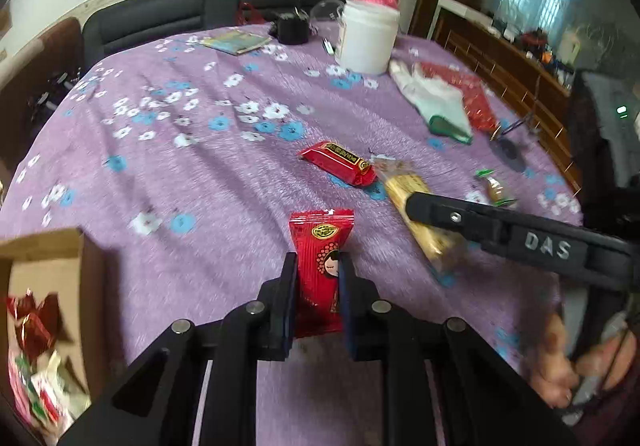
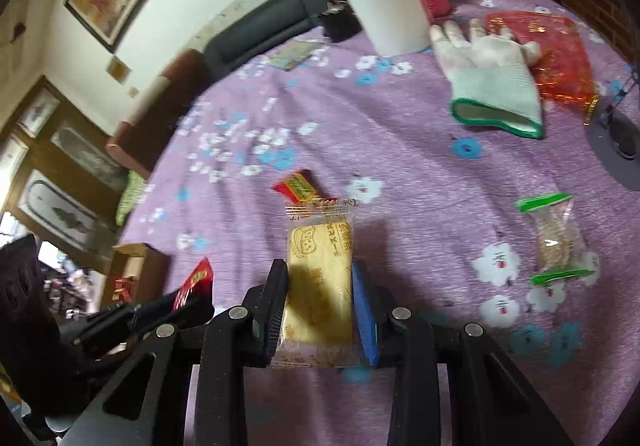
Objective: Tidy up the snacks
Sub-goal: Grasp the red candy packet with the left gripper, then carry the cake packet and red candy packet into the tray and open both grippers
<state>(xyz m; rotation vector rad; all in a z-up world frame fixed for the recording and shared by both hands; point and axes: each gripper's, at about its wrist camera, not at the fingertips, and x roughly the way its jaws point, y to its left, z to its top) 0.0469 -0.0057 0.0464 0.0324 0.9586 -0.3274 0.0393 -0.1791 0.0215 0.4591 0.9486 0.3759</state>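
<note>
My left gripper [image 1: 318, 278] is clamped on a red snack packet [image 1: 320, 266] printed with a cartoon face, held upright above the purple floral tablecloth [image 1: 180, 166]. My right gripper [image 2: 320, 302] pinches a clear-wrapped yellow biscuit pack [image 2: 320, 278]. Ahead lies another red packet [image 1: 340, 162]; a cardboard box [image 1: 52, 266] of snacks sits left of my left gripper. A green-ended candy [image 2: 556, 238] lies to the right of my right one, a white glove [image 2: 492, 86] further ahead.

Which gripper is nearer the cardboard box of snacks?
Left. The left gripper, shut on a red snack packet, is just right of the cardboard box; the right gripper, holding a yellow biscuit packet, is farther right.
</note>
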